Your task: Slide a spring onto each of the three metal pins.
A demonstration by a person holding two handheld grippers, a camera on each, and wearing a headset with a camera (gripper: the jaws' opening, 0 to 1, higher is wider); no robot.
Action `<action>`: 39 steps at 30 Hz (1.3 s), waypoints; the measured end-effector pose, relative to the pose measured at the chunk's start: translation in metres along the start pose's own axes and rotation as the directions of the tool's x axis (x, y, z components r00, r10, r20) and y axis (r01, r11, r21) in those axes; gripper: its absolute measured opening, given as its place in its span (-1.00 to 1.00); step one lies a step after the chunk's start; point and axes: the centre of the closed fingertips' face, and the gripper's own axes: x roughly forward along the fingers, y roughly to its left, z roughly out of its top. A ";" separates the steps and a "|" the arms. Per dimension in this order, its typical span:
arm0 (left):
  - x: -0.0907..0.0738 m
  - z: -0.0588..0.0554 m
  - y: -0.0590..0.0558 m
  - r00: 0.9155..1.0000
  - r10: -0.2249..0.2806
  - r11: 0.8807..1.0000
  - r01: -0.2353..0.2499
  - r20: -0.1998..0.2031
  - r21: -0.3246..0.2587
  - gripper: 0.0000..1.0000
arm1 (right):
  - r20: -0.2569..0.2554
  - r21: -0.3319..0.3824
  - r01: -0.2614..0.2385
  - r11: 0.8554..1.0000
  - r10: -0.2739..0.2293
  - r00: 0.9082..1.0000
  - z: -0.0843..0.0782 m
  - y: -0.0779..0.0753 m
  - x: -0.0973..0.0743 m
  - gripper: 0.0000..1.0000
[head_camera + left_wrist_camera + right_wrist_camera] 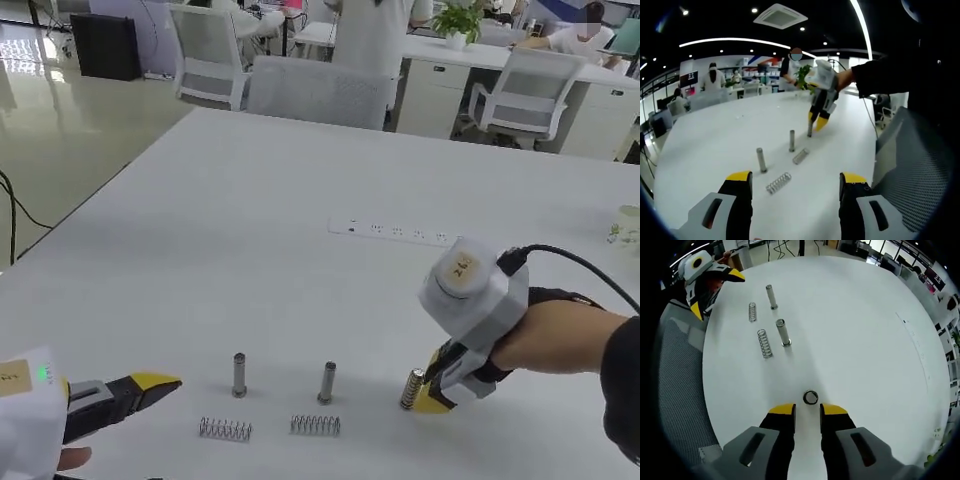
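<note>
I can read nothing for certain here. The round tan sticker [462, 268] on top of the right gripper [425, 396] carries a dark mark, maybe one character, but it is too blurred for me to read. A label [10, 377] on the left gripper [166, 384] has a faint scrawl, also unreadable. The power strip [395, 231] on the counter [250, 220] shows small dark marks, too small to tell. In the left gripper view a wall screen [689, 79] shows reddish shapes, not legible.
</note>
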 end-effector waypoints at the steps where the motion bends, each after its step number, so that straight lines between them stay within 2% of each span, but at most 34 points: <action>1: 0.000 0.000 0.000 1.000 -0.001 1.000 0.001 -0.001 0.001 0.33 | 0.000 0.001 0.001 1.000 -0.001 1.000 -0.001 0.001 0.000 -0.67; 13: 0.000 0.002 -0.001 1.000 -0.004 1.000 0.004 0.003 0.009 0.33 | 0.006 0.003 -0.009 1.000 0.009 1.000 -0.006 0.018 -0.002 -0.67; 20: -0.001 0.001 -0.001 1.000 -0.003 1.000 0.003 0.005 0.011 0.32 | 0.007 -0.004 -0.024 1.000 0.024 1.000 -0.006 0.034 -0.001 -0.67; 30: -0.003 0.004 -0.003 1.000 -0.004 1.000 0.004 0.010 0.018 0.31 | 0.008 -0.047 -0.064 0.997 0.065 0.998 0.005 0.061 0.002 -0.68; 39: -0.006 0.003 -0.005 1.000 -0.003 1.000 0.003 0.009 0.021 0.30 | 0.035 -0.093 -0.075 0.993 0.079 0.996 0.028 0.072 0.005 -0.69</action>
